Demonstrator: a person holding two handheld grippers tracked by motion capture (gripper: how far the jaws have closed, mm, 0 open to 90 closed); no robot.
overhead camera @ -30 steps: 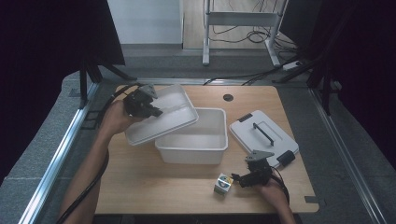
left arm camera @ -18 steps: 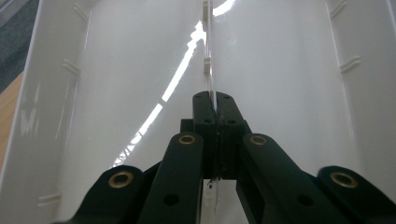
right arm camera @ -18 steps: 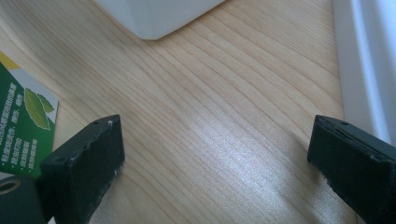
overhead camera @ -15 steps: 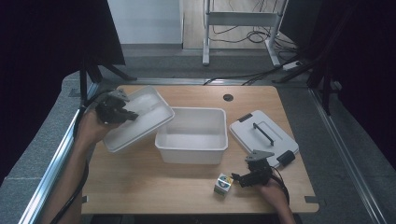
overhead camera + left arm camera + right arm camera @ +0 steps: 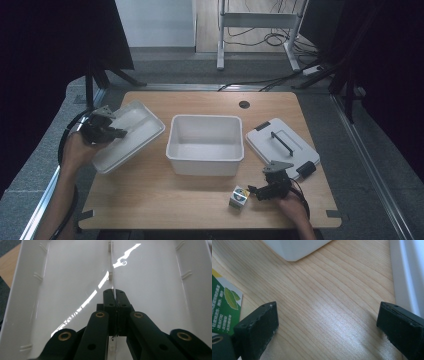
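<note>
Now a white plastic tray (image 5: 129,135) is being held at the left side of the wooden table (image 5: 150,195), partly out over the left edge and tilted. It is shallow and rectangular, with rounded corners and a raised rim. In the left gripper view the inside of the tray (image 5: 62,277) is being seen as smooth and glossy, with bright streaks of reflected light, small ribs along both side walls and a thin upright rib down the middle. The left gripper (image 5: 102,127) is being kept closed on this middle rib: in its own view the left gripper (image 5: 114,298) has both black jaws pressed together with the rib between them.

At the middle of the table a deeper white tub (image 5: 206,145) is standing open, just to the right of the tray but apart from it. To its right a white lid (image 5: 281,146) with a dark handle is lying flat on the table.

At the near right the right gripper (image 5: 256,190) is being held low over the table, its jaws pointing left at a small box (image 5: 239,196) with green print. In the right gripper view the right gripper (image 5: 327,322) is being seen with its jaws wide apart and bare wood between them; the green box (image 5: 224,310) is just beside the left jaw, outside the gap.
</note>
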